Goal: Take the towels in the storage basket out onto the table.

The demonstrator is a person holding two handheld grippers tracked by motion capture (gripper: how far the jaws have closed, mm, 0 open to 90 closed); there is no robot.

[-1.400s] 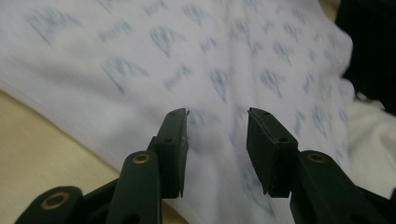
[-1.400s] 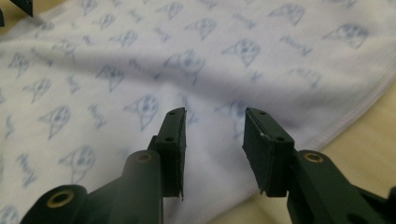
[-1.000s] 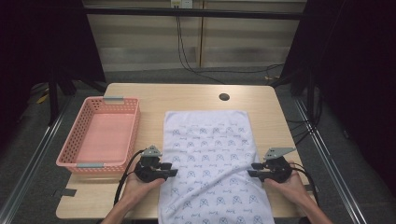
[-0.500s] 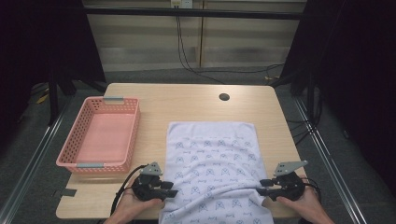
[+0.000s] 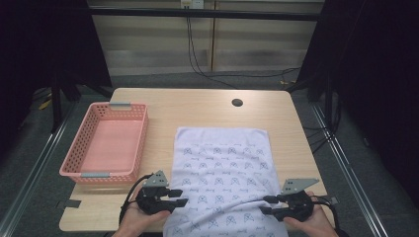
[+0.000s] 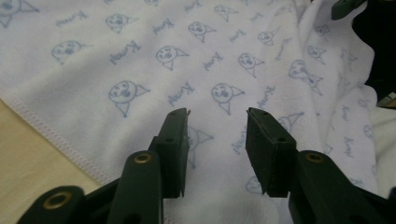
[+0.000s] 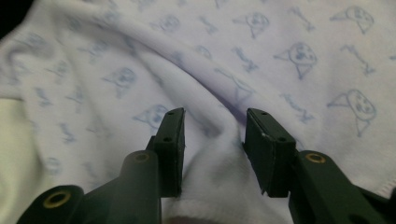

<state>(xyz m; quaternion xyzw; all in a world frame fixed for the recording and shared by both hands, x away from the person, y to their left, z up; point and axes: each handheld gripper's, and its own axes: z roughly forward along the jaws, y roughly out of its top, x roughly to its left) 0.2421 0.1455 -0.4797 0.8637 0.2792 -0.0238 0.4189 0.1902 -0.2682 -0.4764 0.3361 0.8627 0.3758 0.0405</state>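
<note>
A white towel (image 5: 222, 163) with a blue printed pattern lies flat on the wooden table (image 5: 197, 106), and its near end hangs over the front edge. My left gripper (image 5: 179, 197) is at the towel's near left edge, jaws open. In the left gripper view they hover just above the flat cloth (image 6: 140, 70), beside its hemmed edge. My right gripper (image 5: 267, 205) is at the near right edge, also open. In the right gripper view a raised fold of towel (image 7: 212, 135) runs between the jaws without being pinched.
A pink plastic basket (image 5: 111, 105) stands empty on the table's left side. A round dark hole (image 5: 237, 102) sits in the tabletop near the far edge. Bare wood shows beyond the towel and along its right side.
Both hands have drawn back toward the near edge of the table. The towel has slid the same way, so more of it hangs over the front.
</note>
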